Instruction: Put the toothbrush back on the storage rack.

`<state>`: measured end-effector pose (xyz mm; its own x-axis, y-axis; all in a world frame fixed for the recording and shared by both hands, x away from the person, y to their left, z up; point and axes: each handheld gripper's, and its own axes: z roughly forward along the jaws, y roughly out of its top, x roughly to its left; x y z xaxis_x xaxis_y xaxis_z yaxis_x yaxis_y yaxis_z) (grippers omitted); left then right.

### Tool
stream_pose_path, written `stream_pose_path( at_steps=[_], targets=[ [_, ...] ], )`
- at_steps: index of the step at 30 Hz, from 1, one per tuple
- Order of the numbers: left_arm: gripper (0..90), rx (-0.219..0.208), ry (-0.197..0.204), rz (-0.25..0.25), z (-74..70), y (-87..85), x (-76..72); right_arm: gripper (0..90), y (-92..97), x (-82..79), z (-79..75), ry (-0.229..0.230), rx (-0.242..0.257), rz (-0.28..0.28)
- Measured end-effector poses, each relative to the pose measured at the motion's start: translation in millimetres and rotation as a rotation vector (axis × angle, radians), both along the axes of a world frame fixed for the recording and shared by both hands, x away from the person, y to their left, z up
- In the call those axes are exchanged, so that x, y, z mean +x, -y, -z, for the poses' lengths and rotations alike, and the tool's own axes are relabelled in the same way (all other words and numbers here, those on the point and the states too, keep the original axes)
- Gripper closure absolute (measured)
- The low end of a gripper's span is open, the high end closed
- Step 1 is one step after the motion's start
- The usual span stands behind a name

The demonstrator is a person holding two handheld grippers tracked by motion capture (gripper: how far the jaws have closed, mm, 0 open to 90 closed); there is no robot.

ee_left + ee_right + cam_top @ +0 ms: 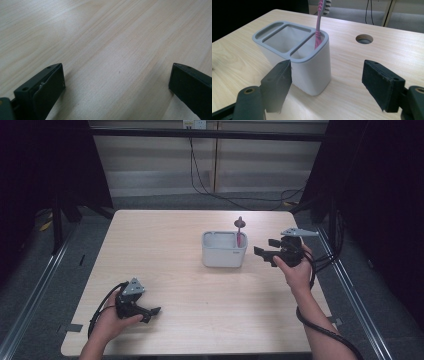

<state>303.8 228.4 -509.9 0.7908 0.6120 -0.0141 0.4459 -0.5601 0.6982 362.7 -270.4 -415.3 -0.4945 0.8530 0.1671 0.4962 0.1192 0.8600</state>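
your right gripper sits closest to its own camera with its jaws spread wide and nothing between them, just short of the white toothbrush holder with the grey rim, which stands on the wooden table a little right of centre. a pink toothbrush stands upright in the holder's narrow end compartment, on the side facing that gripper. your left gripper rests near the table's front left corner, released and empty over bare wood.
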Motion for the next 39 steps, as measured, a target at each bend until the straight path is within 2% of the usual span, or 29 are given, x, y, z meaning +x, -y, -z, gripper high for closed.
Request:
stream_pose_path(
  at_steps=[20, 39],
  targets=[
    [0.0, 0.002, 0.001, -0.001, -0.1, 0.1, -0.1, 21.2, 12.4, -13.5, 23.4, -0.023, -0.018, -0.04],
    [0.0, 0.002, 0.002, -0.001, -0.1, 0.0, -0.1, 21.2, 25.3, -26.5, 50.8, -0.073, -0.05, -0.039]
  ],
)
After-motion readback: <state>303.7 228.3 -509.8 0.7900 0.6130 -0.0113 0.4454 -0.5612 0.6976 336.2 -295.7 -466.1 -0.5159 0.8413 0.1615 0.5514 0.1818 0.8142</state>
